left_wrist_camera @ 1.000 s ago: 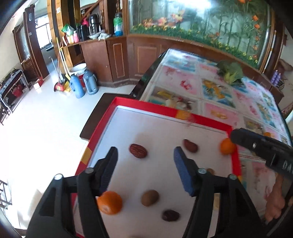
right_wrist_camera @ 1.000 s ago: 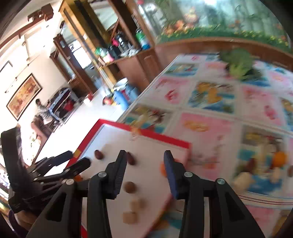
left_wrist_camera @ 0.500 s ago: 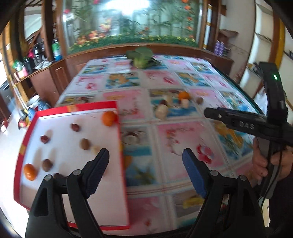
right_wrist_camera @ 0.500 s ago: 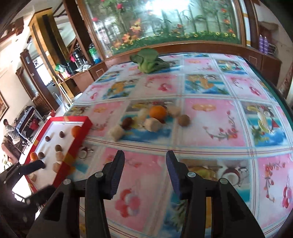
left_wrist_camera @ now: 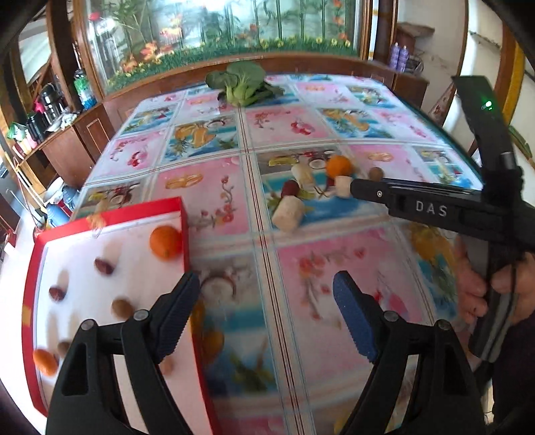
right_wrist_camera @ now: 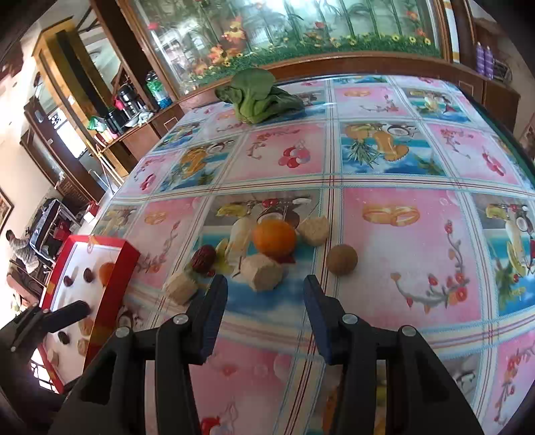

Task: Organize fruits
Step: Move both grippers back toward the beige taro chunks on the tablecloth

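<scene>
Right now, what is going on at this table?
A person with a gripper in each hand is sorting fruit into a red tray. Both are open and empty. The right gripper points at a loose pile: an orange, a red date, a brown nut and pale chunks. The left gripper hangs beside the tray.

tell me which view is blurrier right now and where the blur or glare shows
Left wrist view: softer, with motion smear on the red tray and its near fruit, though the orange in the pile stays fairly crisp. Right wrist view: sharp on the orange and walnut; the backlit glass cabinet is washed out, and fisheye bends the table edges.
</scene>
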The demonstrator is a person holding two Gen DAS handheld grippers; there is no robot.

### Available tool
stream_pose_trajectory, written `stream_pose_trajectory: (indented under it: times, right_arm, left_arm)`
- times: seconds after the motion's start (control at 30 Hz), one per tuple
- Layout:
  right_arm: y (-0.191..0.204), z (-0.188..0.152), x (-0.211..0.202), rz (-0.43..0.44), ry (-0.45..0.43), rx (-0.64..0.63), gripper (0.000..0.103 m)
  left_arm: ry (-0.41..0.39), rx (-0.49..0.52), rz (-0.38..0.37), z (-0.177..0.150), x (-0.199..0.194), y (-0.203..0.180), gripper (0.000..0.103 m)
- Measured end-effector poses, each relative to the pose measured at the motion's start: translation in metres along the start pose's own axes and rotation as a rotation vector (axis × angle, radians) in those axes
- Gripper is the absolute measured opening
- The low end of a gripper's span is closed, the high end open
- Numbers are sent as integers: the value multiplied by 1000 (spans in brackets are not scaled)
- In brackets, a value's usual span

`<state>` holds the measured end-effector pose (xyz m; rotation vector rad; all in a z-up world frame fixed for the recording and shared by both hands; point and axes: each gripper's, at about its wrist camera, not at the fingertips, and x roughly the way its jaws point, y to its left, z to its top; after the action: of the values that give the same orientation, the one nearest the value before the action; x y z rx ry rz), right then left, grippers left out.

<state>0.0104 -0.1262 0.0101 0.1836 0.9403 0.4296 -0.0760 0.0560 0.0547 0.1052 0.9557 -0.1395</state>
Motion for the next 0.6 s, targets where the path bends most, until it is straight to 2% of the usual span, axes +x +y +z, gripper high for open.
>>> stream_pose_trajectory:
  times: [0.23, 0.5, 0.6]
  right_arm:
    - [-4, 3, 13, 20, 17, 6, 47]
    - [0, 4, 19, 9, 13, -38, 47]
    - [6, 3, 20, 1, 13, -79, 47]
  left_arm:
    - [60, 18, -4, 23, 34, -1, 82]
    - [77, 60, -4, 40, 58, -7, 82]
    - [95, 73, -12, 43, 68, -7, 69]
